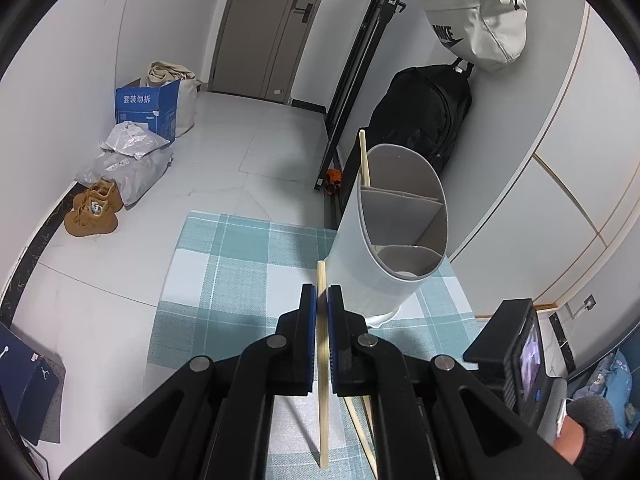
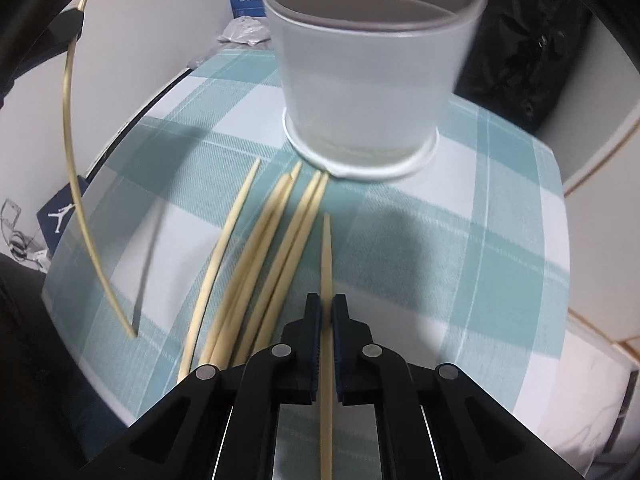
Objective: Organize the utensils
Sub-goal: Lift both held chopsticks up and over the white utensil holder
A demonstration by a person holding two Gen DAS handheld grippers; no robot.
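My left gripper is shut on a pale wooden chopstick and holds it above the checked cloth, just left of the grey divided utensil holder. One chopstick stands in the holder's far compartment. My right gripper is shut on another chopstick, its tip pointing at the holder. Several loose chopsticks lie on the cloth to its left. The left gripper's chopstick shows at the far left of the right wrist view.
The teal-and-white checked cloth covers a small table. On the floor beyond lie brown shoes, parcels and a blue box. A black backpack leans against the wall behind the holder.
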